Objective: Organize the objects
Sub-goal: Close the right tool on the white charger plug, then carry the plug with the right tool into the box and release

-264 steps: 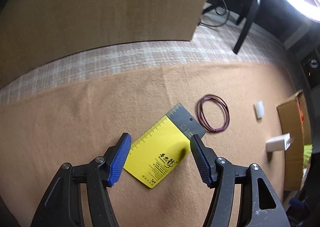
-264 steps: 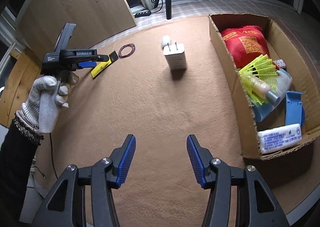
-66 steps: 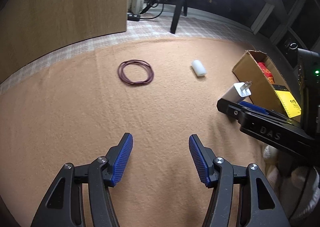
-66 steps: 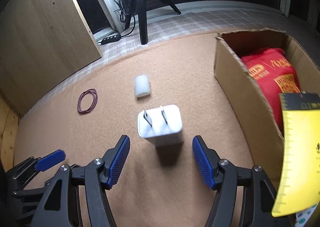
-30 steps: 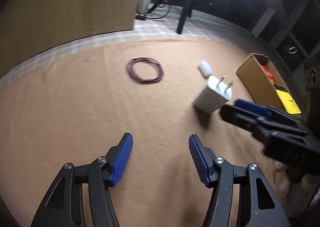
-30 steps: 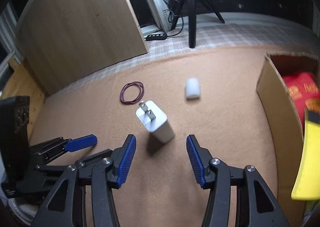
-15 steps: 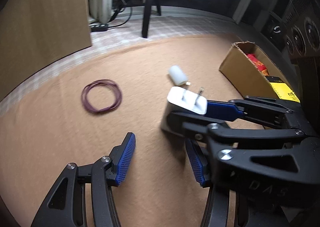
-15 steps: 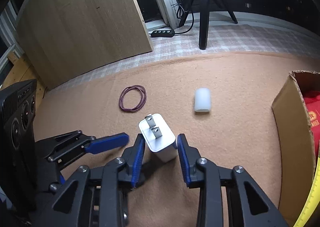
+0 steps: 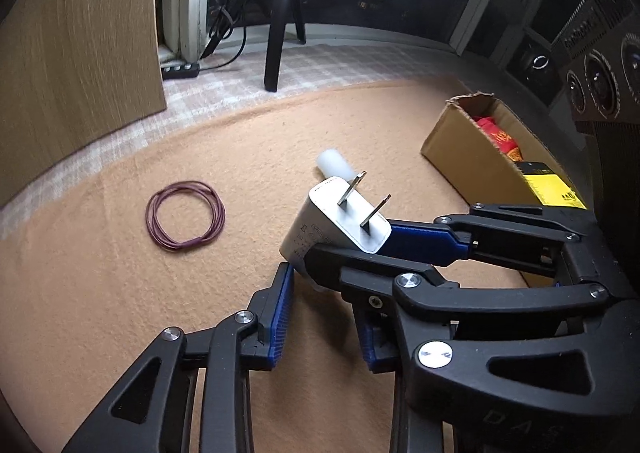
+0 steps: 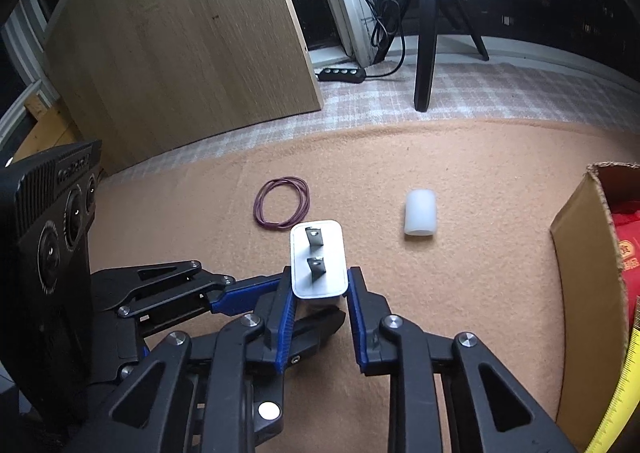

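The right gripper is closing its blue pads on the white two-pronged plug-in charger block, standing prongs-up on the tan felt mat. The left gripper is closing around its base, contact unclear. Beyond are lying a coiled maroon cord ring, a white cylinder and an open cardboard box.

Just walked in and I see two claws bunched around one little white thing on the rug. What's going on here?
A person is tidying loose items into the cardboard box. The right claw is closing on the white plug charger, its pads against both sides. The left claw is closing too, low beside the charger; whether it grips it is unclear. A purple cord loop and a white cylinder lie on the tan rug, not yet boxed.
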`<state>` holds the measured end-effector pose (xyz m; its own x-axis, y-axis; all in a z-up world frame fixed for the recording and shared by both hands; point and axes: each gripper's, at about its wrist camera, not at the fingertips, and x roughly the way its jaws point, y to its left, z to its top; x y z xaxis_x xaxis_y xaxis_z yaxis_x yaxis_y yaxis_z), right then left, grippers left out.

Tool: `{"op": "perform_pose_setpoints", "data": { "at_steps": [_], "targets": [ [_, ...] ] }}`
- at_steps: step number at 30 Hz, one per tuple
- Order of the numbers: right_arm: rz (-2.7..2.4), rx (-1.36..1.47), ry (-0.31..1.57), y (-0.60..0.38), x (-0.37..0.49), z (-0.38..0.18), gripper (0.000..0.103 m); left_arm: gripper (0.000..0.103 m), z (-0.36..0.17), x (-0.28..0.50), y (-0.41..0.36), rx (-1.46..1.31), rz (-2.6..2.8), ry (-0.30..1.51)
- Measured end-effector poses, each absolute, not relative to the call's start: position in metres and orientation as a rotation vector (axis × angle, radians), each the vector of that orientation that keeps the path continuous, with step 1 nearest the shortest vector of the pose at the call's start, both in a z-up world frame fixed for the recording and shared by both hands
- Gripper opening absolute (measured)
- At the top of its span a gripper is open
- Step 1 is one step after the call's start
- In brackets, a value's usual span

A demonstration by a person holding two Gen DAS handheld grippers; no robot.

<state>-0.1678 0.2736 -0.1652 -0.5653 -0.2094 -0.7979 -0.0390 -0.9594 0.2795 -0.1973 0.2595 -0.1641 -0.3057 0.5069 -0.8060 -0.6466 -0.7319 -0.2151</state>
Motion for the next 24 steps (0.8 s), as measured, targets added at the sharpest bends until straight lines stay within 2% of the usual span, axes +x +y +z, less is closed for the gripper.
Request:
{"op": "perform_pose_setpoints", "data": {
  "at_steps": [10, 18, 24],
  "targets": [
    [-2.736, 1.32, -0.512, 0.293, -0.117, -0.12, 0.022, 0.031, -0.112, -0.155, 0.277, -1.118, 2.049, 0.197],
    [-2.795, 1.291, -0.714, 0.36, -0.043, -0.097, 0.021, 0.031, -0.08, -0.1, 0.339, -1.046, 1.947, 0.206],
    [-2.868, 1.316, -0.773, 0.409, 0.002, -0.092, 0.021, 0.031, -0.077, -0.063, 0.403, -1.016, 1.868, 0.264]
  ]
}}
